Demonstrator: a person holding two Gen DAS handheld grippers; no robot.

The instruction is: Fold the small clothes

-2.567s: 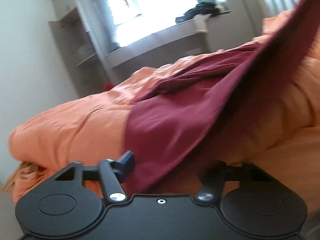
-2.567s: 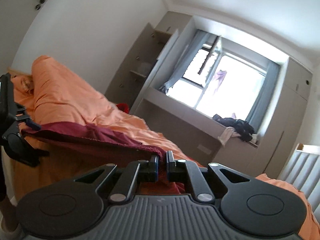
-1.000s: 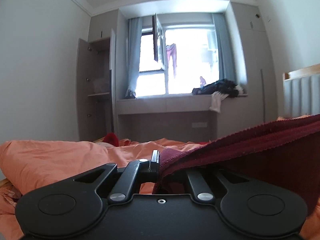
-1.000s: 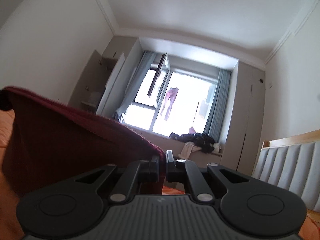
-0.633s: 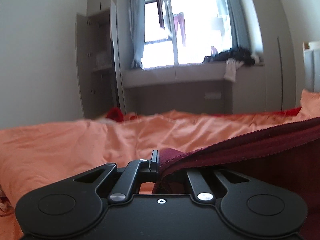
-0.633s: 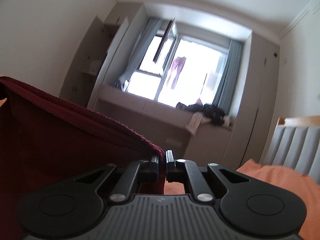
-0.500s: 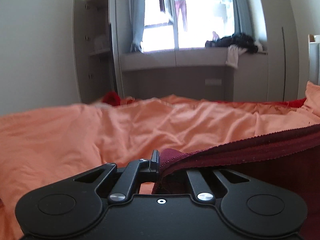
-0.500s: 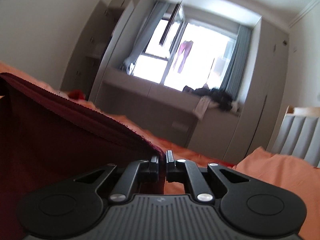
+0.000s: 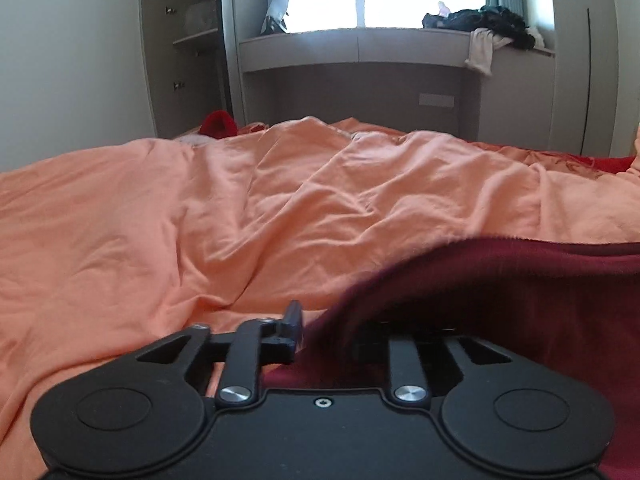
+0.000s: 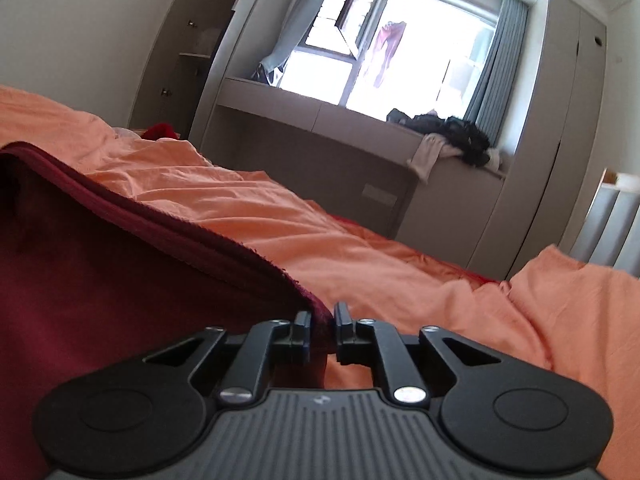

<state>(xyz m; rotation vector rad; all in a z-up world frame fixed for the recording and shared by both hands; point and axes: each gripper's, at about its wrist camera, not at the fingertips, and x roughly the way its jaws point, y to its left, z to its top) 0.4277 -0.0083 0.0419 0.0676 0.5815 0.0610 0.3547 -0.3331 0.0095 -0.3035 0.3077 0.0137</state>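
A dark red garment [image 9: 500, 296] lies low over the orange bed sheet [image 9: 240, 216]. My left gripper [image 9: 332, 326] is open; its left finger [image 9: 294, 322] stands clear of the cloth, and the cloth's edge, blurred, drapes over the right finger and hides it. In the right wrist view the same garment [image 10: 120, 288] spreads to the left. My right gripper [image 10: 322, 330] is shut on its hemmed corner, just above the sheet [image 10: 400, 264].
A window ledge [image 9: 360, 36] with a pile of dark clothes [image 9: 480, 20] runs along the far wall. A shelf unit [image 9: 188, 48] stands at the left. A red item [image 9: 218, 124] lies at the bed's far edge. A grey padded headboard [image 10: 612, 224] is at the right.
Both grippers came down with the garment from mid-air to the bed. My left gripper has opened and the cloth is slipping out of it. The right gripper still holds its corner.
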